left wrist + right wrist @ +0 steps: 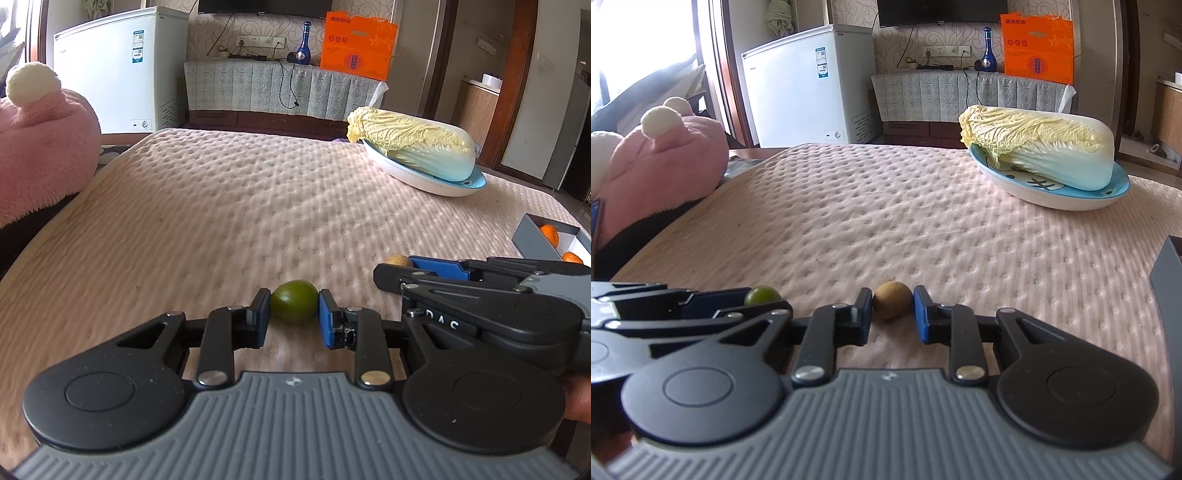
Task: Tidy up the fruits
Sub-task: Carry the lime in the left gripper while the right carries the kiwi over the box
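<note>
A quilted pink mat (886, 206) bears a plate (1034, 194), green fruit (294, 301), brown fruit (892, 299) and grey box (543, 245).

Right gripper (397, 271), seen from left wrist view: white letters "DAS" on black body, upside down, partly cut by linkage. Small star-like emblem on grey ribbed housing of each gripper, no letters. Orange box (1038, 50): pale characters along top edge and round blue emblem in middle, too small to read. White chest freezer (809, 86): 2 stickers with QR-type codes, plus small brand mark near left edge, all illegible. Plate (1067, 197): dark painted strokes, unreadable.
</note>
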### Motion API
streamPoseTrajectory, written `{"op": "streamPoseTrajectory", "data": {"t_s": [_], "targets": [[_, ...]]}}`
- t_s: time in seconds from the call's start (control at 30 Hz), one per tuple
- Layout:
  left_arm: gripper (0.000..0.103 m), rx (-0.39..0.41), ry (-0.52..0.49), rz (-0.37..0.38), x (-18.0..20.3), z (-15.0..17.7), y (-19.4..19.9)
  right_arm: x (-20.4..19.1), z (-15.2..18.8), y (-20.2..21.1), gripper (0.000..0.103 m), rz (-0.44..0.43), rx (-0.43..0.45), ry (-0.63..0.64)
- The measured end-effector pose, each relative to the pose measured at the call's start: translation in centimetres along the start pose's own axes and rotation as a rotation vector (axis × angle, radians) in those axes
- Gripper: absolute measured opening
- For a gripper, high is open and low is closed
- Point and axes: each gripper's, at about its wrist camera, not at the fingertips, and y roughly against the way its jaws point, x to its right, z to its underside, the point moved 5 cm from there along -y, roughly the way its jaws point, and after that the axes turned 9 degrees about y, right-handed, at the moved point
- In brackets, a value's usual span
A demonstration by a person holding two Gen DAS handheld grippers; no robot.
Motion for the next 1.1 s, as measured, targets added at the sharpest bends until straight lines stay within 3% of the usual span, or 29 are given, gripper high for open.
{"op": "streamPoseTrajectory", "data": {"t_s": [0.57, 1.1], "targets": [[0.032, -0.005, 0.033, -0.039, 0.8, 1.3, 2.1, 0.4, 0.9, 4.2, 0.027, 0.014, 0.006, -0.028], [0.032, 0.033, 0.013, -0.045, 3.3, 2.3, 7.3, -0.6, 2.0, 10.4, 0.027, 0.0, 0.047, -0.057]]}}
